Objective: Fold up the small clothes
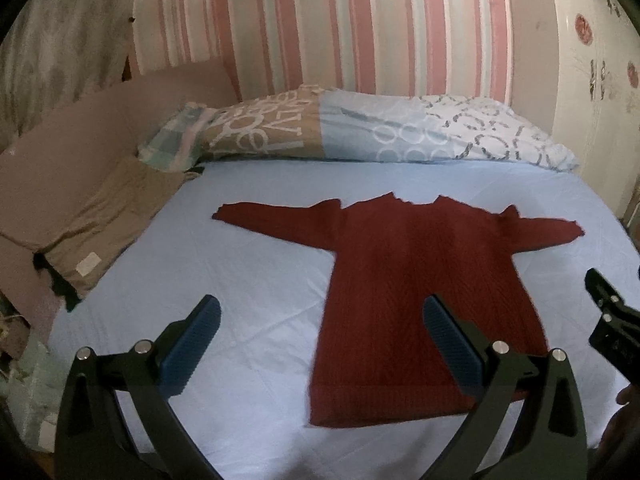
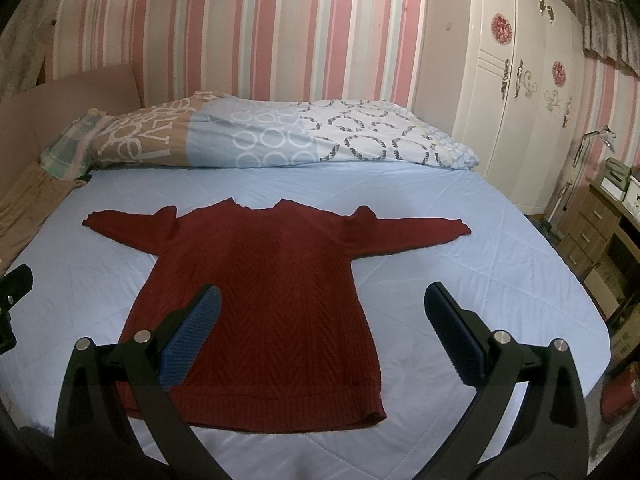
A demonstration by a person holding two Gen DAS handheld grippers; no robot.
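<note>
Striped walls backed the bed where your red sweater lay spread flat for folding, both tongs, left and right, spread empty above its hem.

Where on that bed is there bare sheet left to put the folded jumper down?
Bare sheet lies on both sides of the red sweater, below its sleeves, and in a strip between its collar and the pillows. The far left edge is crowded by a tan cloth.
</note>
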